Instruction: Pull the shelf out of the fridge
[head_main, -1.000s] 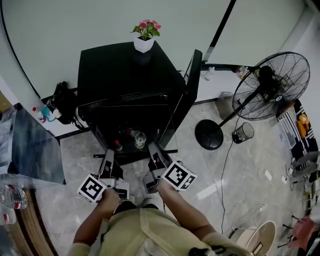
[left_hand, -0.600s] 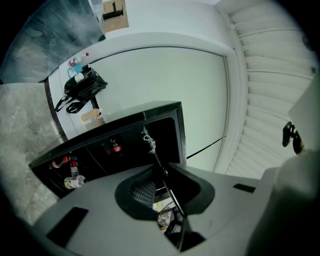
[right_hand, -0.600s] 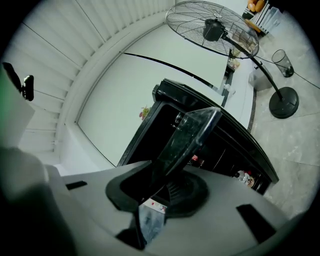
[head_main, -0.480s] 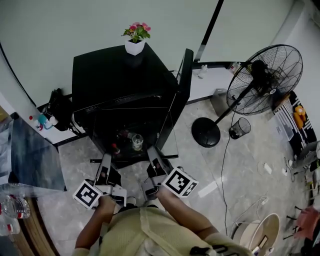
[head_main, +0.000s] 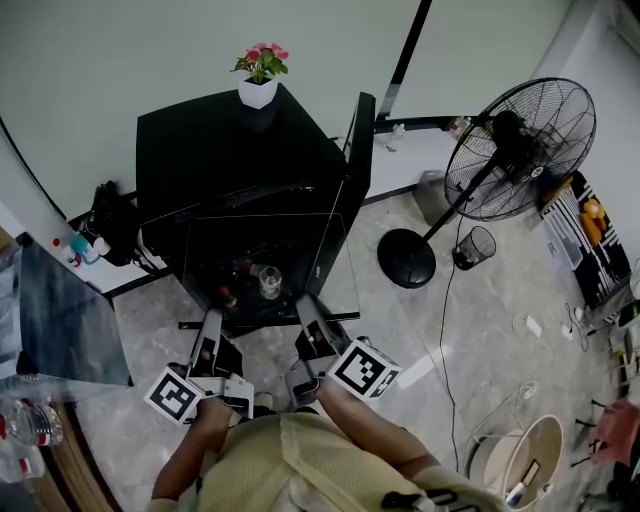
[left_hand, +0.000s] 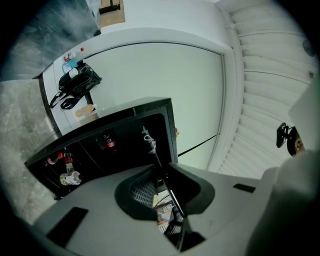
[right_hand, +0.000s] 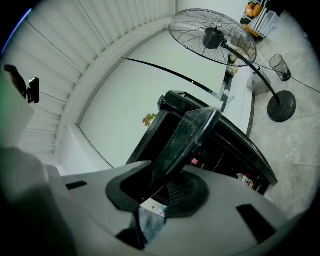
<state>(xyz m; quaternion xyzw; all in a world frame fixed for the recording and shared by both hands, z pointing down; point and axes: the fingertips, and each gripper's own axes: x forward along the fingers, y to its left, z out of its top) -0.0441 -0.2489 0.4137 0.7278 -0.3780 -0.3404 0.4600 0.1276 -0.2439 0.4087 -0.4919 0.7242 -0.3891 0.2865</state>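
Observation:
A small black fridge (head_main: 230, 150) stands against the wall with its door (head_main: 355, 140) swung open to the right. A clear glass shelf (head_main: 260, 240) hangs level in front of the fridge's opening, out of its slot, held by its near edge. My left gripper (head_main: 211, 324) is shut on that edge at the left, my right gripper (head_main: 305, 310) at the right. In the left gripper view the shelf (left_hand: 159, 165) shows edge-on as a thin line between the jaws (left_hand: 161, 175). In the right gripper view the pane (right_hand: 185, 135) runs out from the jaws (right_hand: 160, 187).
Bottles and a glass (head_main: 268, 282) sit low inside the fridge. A potted flower (head_main: 258, 90) stands on top. A pedestal fan (head_main: 510, 150) and a small bin (head_main: 472, 247) are to the right, a black bag (head_main: 105, 215) and a glass table (head_main: 60, 310) to the left.
Both grippers have drawn back from the fridge and risen a little with the shelf. The pane now stands further out from the opening.

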